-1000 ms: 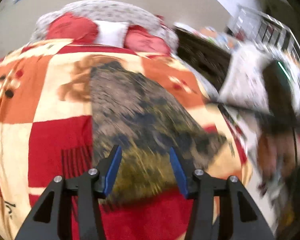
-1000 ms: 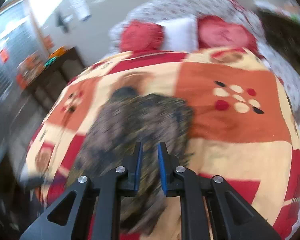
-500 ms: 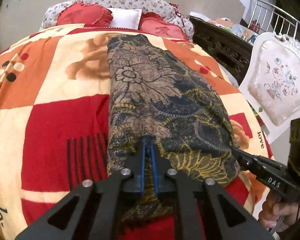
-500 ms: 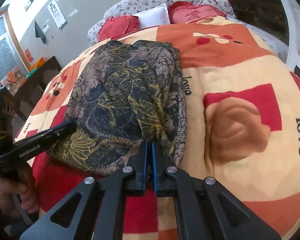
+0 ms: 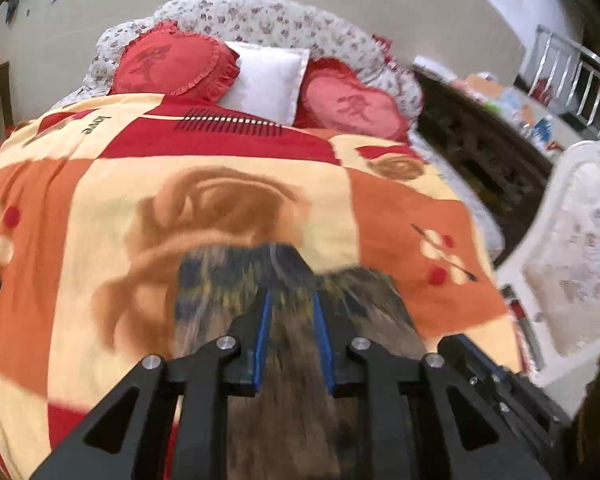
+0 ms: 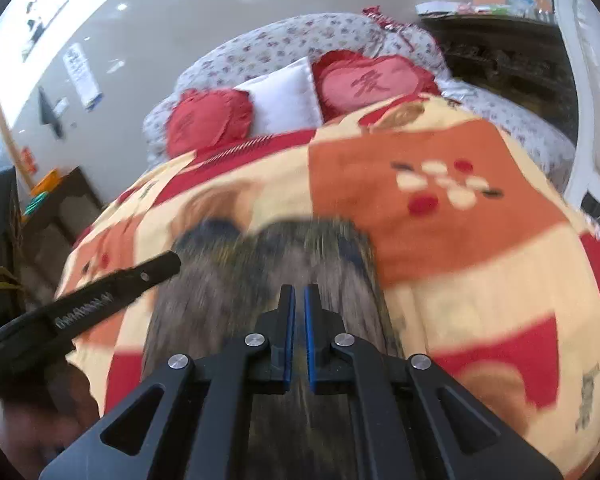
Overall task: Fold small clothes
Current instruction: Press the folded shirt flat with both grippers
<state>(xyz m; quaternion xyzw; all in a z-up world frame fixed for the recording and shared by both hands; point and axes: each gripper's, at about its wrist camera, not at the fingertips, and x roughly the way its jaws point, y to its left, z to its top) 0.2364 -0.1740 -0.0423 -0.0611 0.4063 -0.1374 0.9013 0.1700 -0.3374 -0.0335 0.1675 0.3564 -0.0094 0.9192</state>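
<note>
At left gripper: parted a little, just been opening, with garment in the gap. Looks slack rather than pinched, hard to call through blur. At right gripper: pressed together on a thin bit of garment, only a slit between pads.

Outward: dark patterned garment bunched under both tools, streaked with motion, far edge lying mid blanket, pillows well beyond at far end.

Risks, judged only:
- Uneven release. With left letting go and right clamped, likely to drag right side along and skew the fold.
- Fast motion plus slack cloth: could flop open or crease.
- Snagging cloth on a left pad while backing out, pulling the top layer near again.
- Pinching blanket along with garment at right, lifting both.
</note>
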